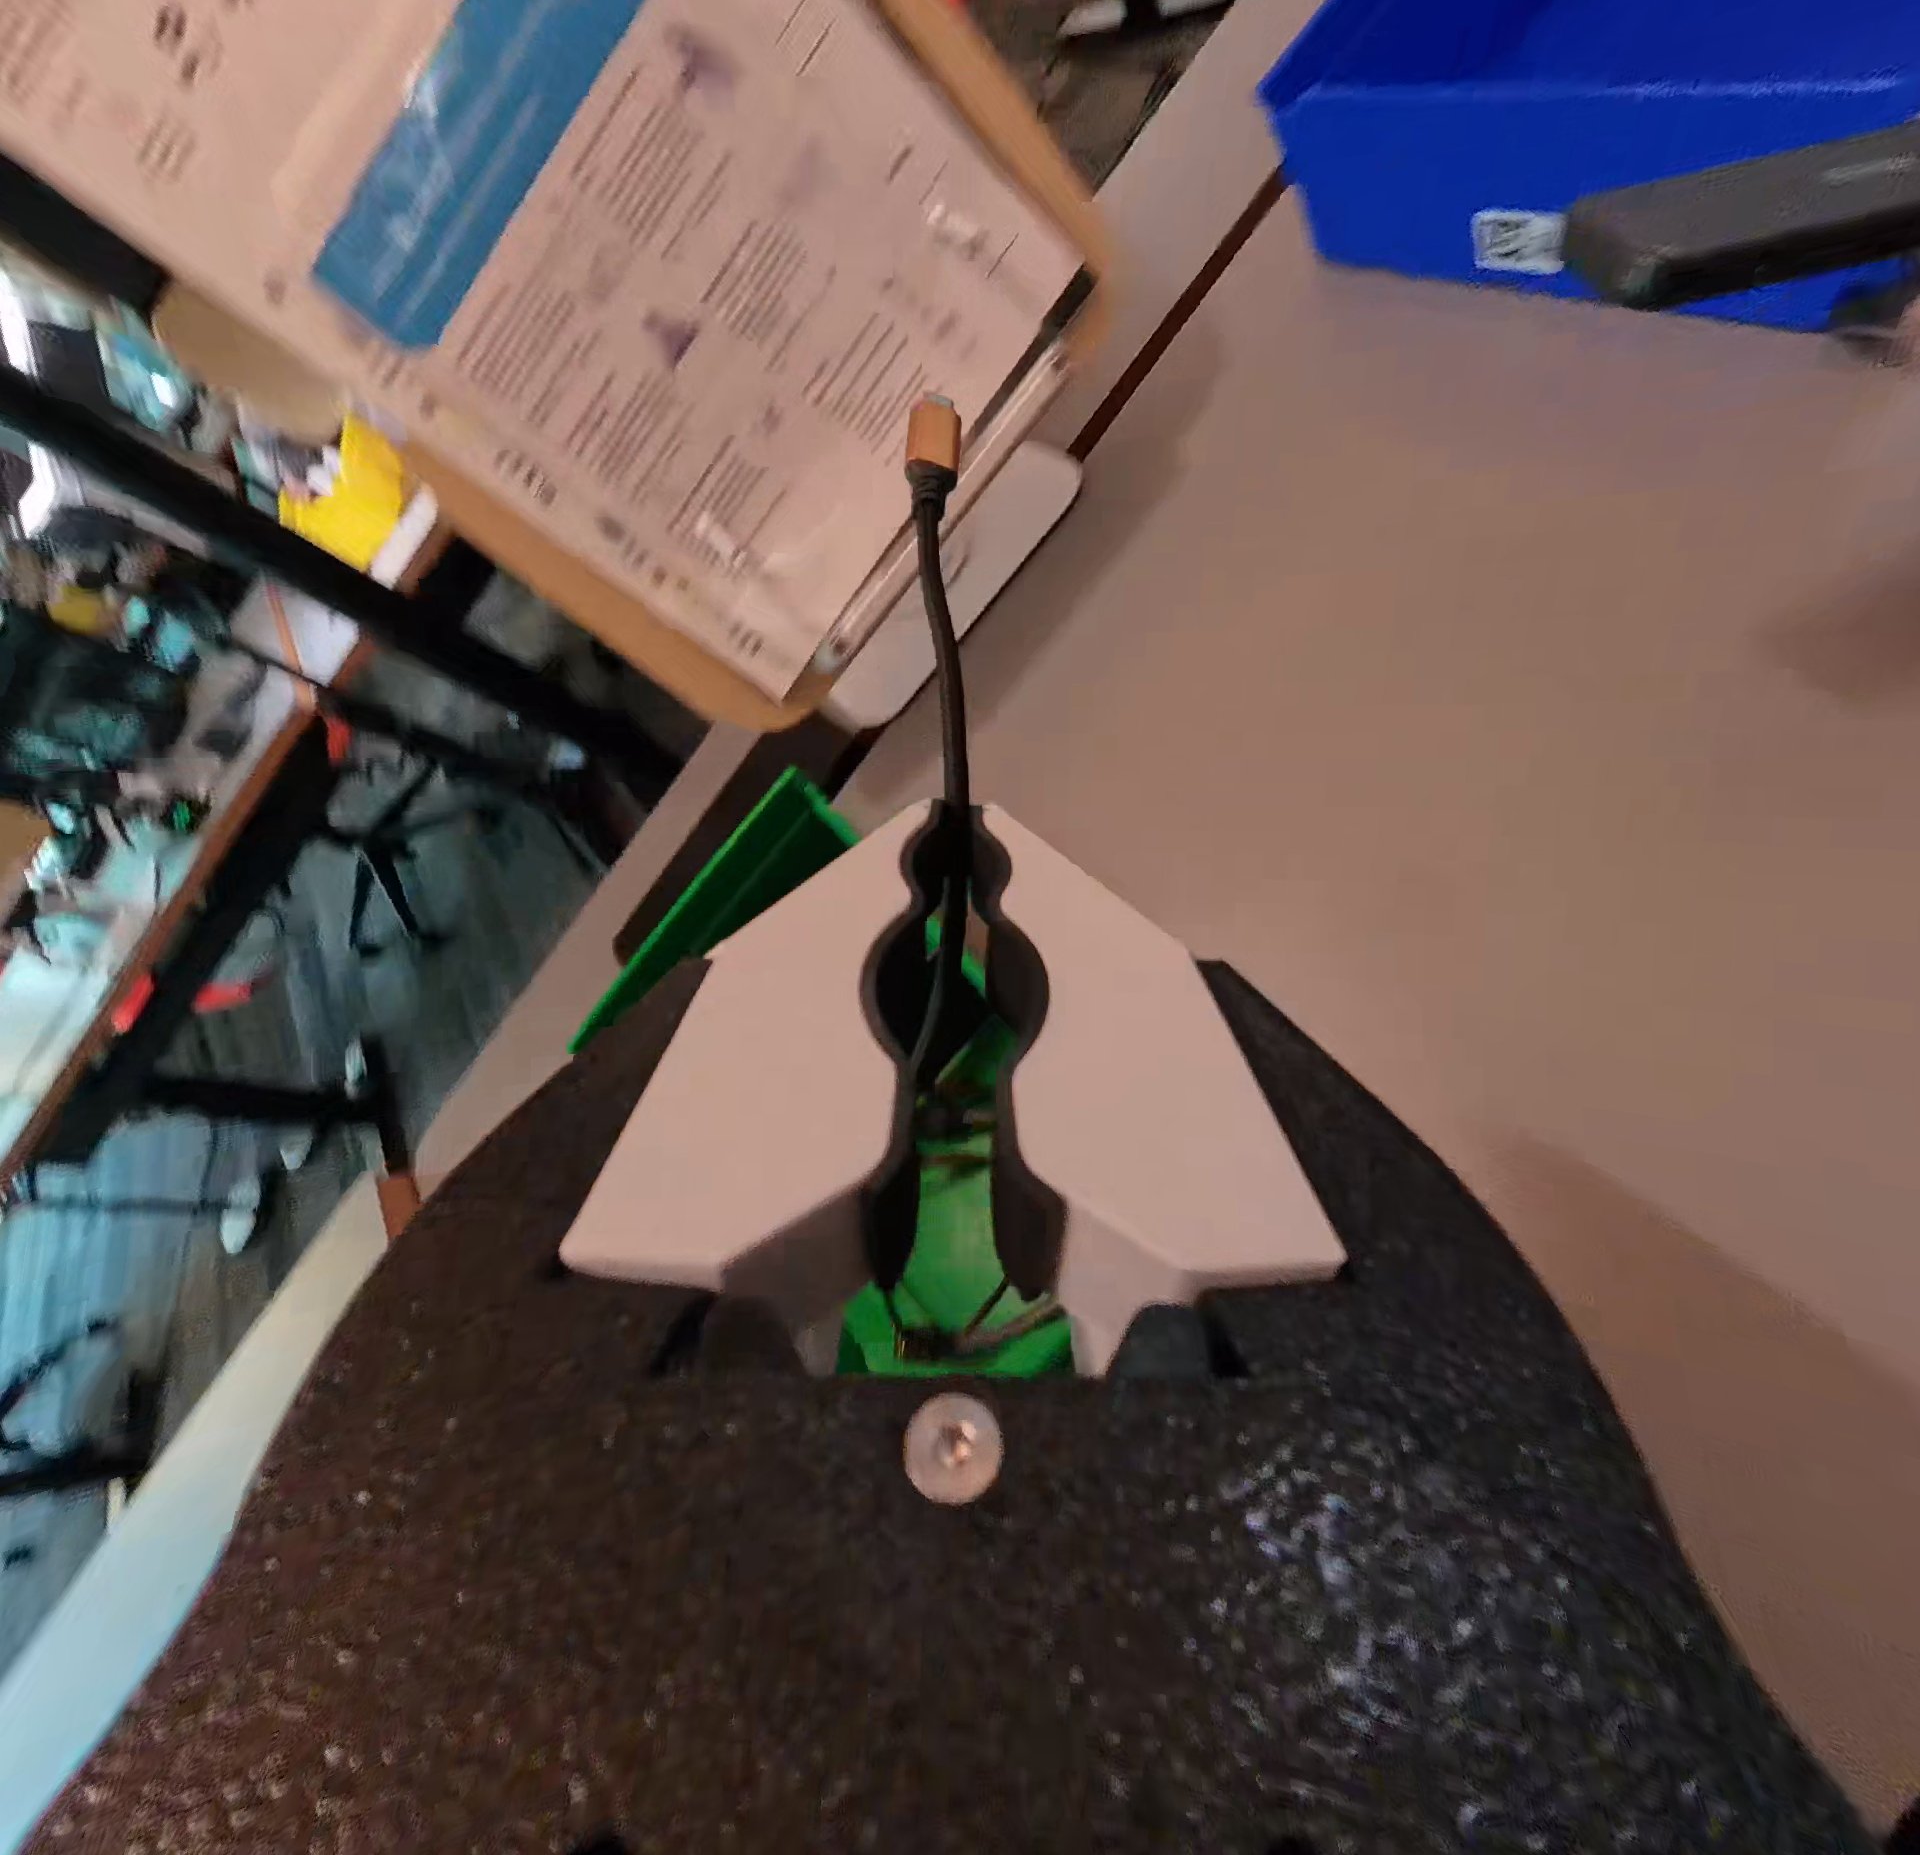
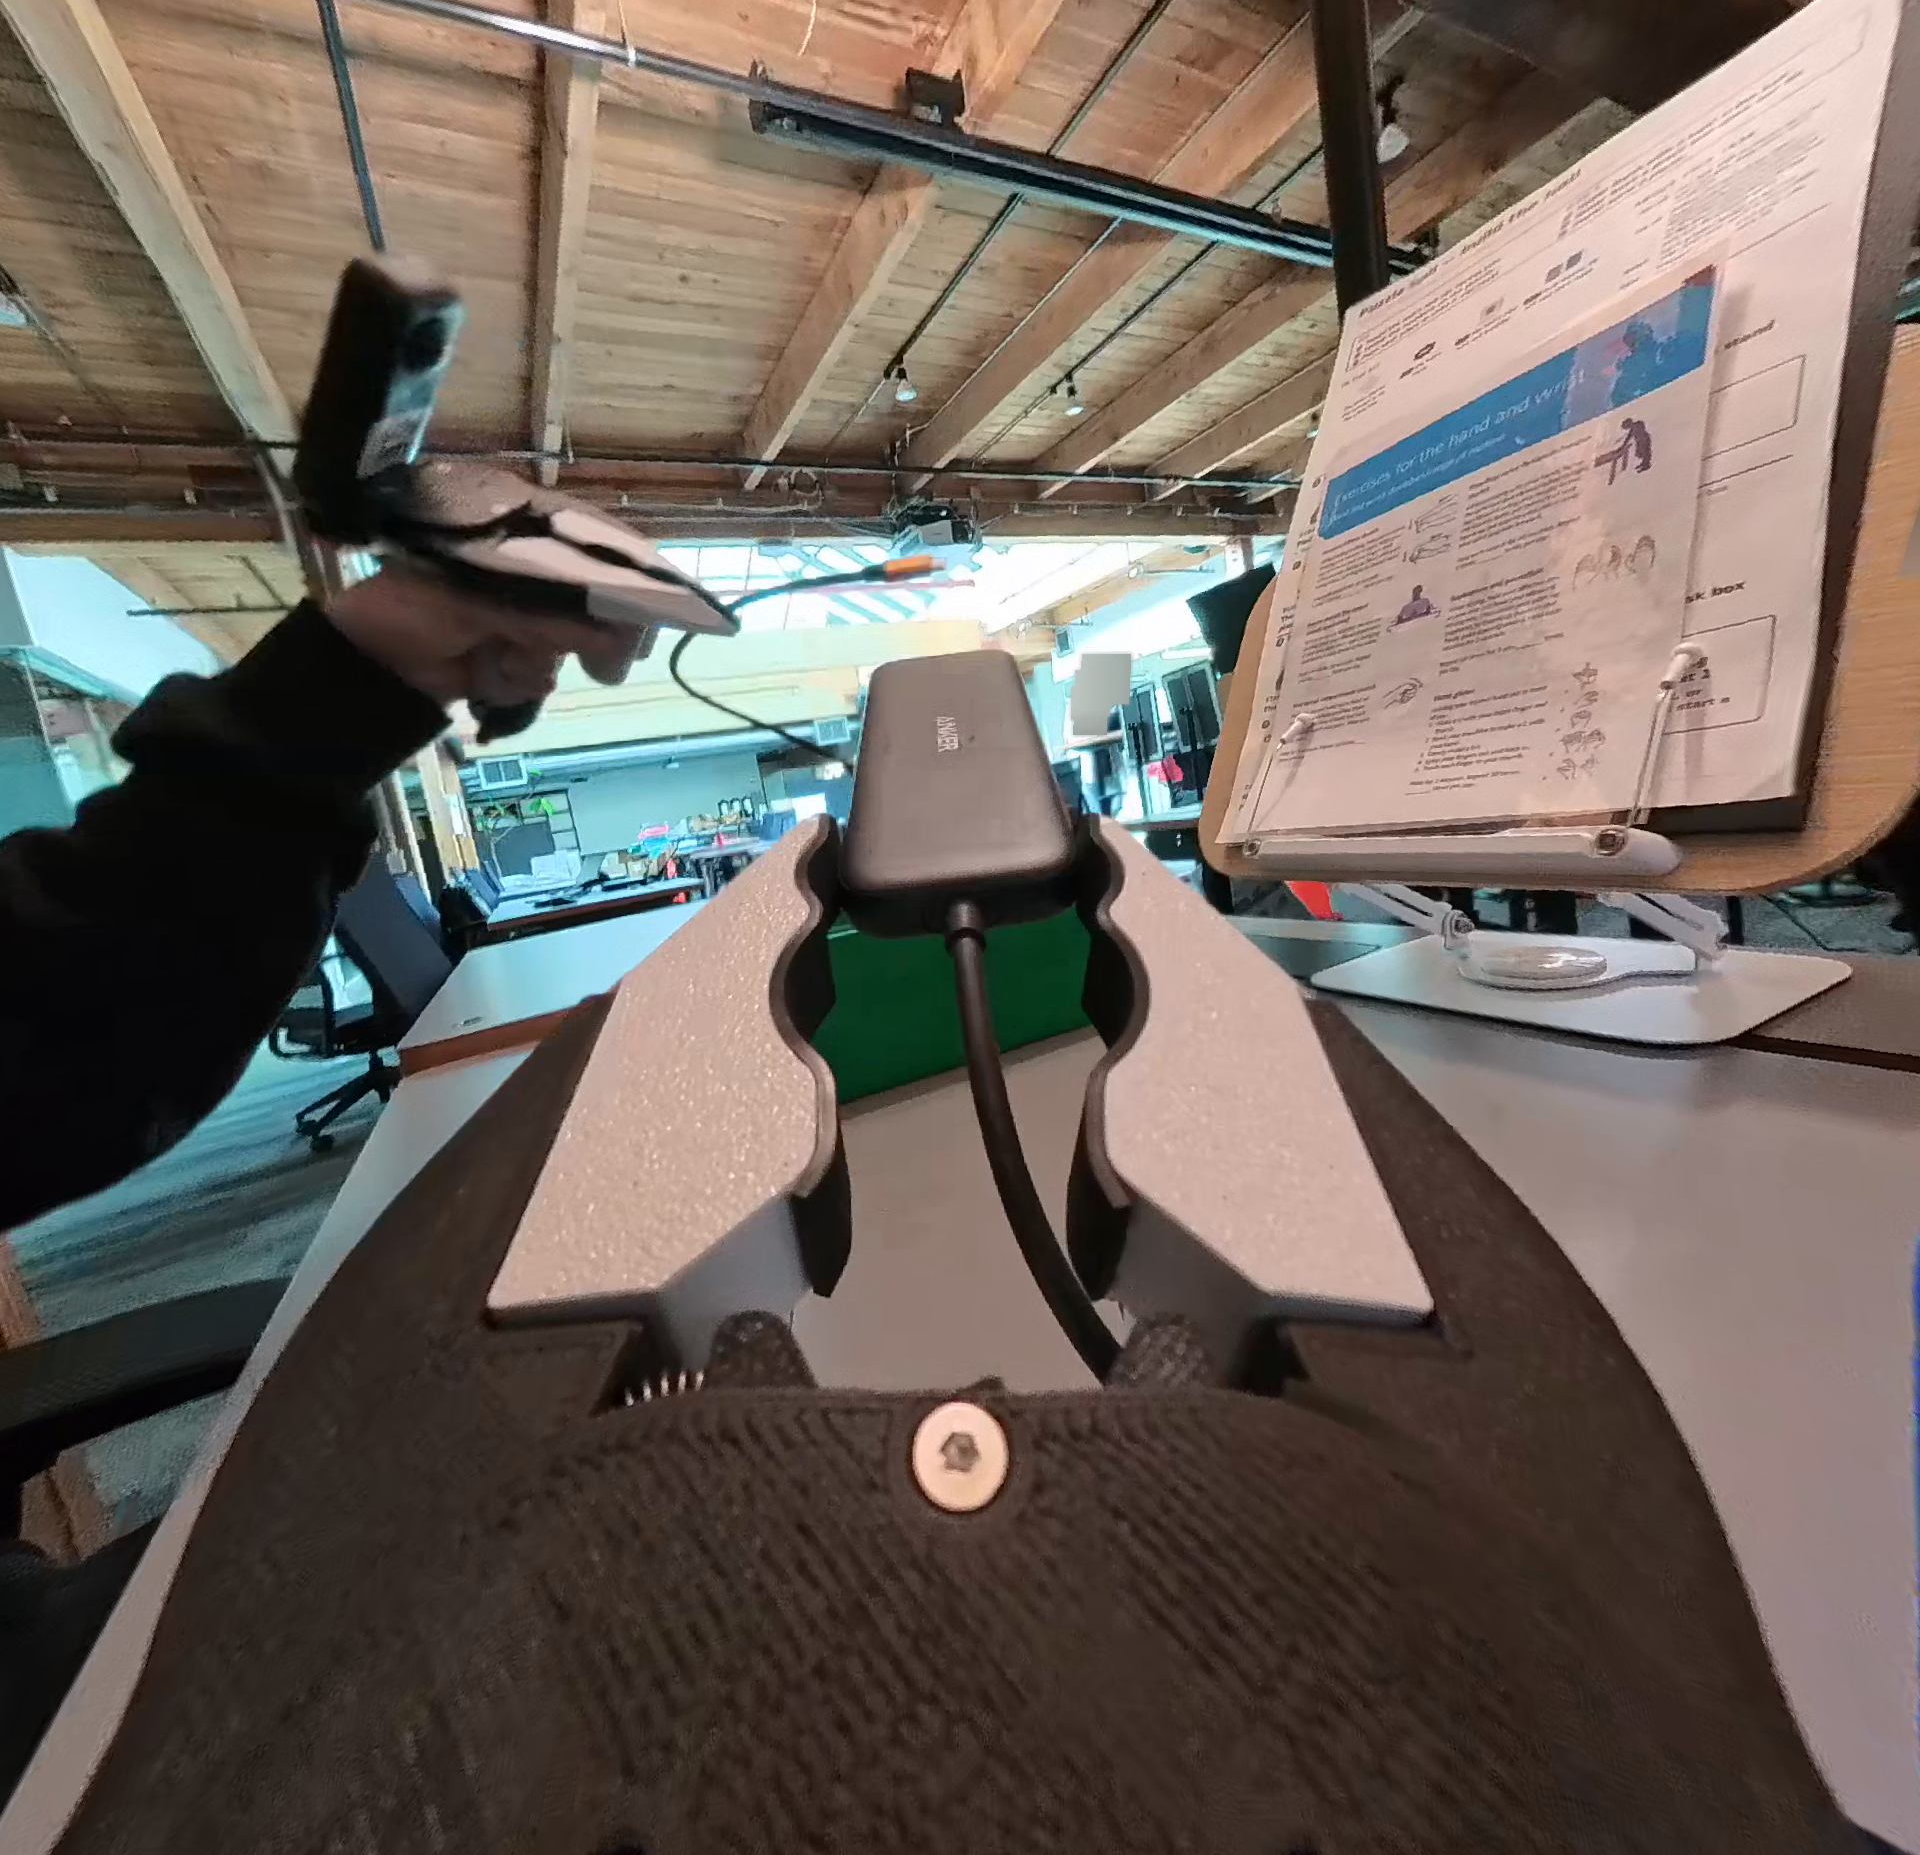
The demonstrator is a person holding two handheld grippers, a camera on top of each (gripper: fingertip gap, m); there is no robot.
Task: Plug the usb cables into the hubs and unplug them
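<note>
My left gripper [image 1: 954, 818] is shut on a thin black usb cable [image 1: 948, 652]. The cable sticks out forward and ends in a copper-coloured plug [image 1: 928, 436], held free in the air. My right gripper [image 2: 956, 849] is shut on a dark grey usb hub [image 2: 951, 777], whose own black cord [image 2: 1003, 1130] runs back between the fingers. In the right wrist view the left gripper [image 2: 727, 623] shows at upper left, held by a hand in a black sleeve, with the cable's orange plug [image 2: 912, 566] pointing right above the hub. The hub also shows in the left wrist view [image 1: 1756, 221] at upper right.
A document stand with printed sheets [image 2: 1538, 579] rises on the grey table [image 2: 1662, 1234] at right; it also shows in the left wrist view [image 1: 675, 278]. A green bin [image 1: 727, 891] sits at the table's edge. A blue bin [image 1: 1621, 91] stands at the far right.
</note>
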